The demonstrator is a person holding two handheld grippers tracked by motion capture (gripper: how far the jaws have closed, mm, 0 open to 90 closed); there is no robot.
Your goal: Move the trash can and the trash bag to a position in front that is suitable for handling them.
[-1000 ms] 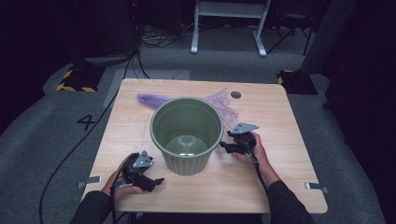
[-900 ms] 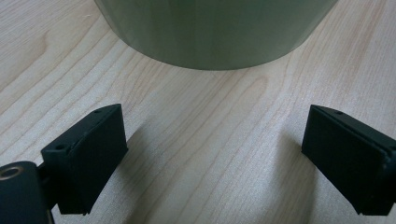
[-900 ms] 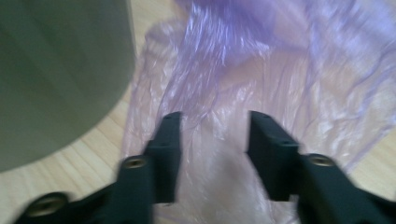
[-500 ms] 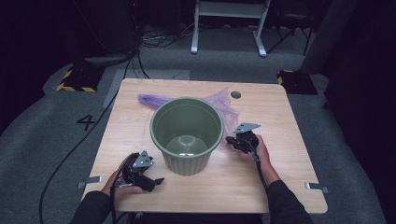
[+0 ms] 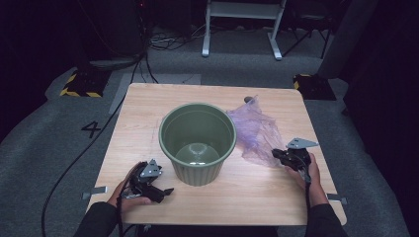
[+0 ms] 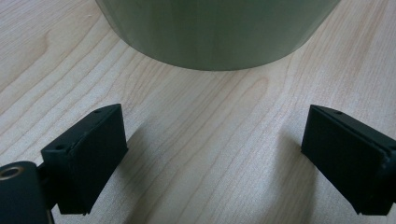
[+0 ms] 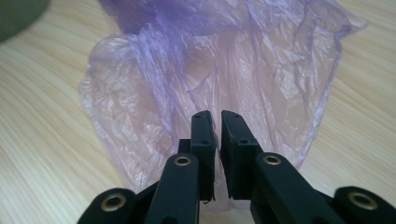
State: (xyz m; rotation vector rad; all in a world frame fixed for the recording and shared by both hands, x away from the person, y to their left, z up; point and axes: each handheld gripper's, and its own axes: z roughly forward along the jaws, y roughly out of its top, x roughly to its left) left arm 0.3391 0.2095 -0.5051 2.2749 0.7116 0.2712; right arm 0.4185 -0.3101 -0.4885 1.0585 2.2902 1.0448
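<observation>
The right gripper view shows the right gripper [image 7: 215,122] pinching the purple plastic bag [image 7: 219,60], its jaws just reopening slightly; the bag has been dragged from behind the green bin [image 5: 197,140] to its right. The left gripper [image 6: 212,149] stays spread.

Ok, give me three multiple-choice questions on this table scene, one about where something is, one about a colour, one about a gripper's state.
1. Where does the plastic bag lie against the bin?
A. inside it
B. on the table beside it, toward the right gripper
C. under it

2. What colour is the bag?
A. pale purple
B. yellow
C. black

3. How does the left gripper stand?
A. shut on the bin
B. shut on the bag
C. open, holding nothing

Answers: 1 B, the high view shows the bag spread on the wood next to the bin. 2 A, the film looks lilac in the right gripper view. 3 C, bare wood lies between its wide-apart jaws.
</observation>
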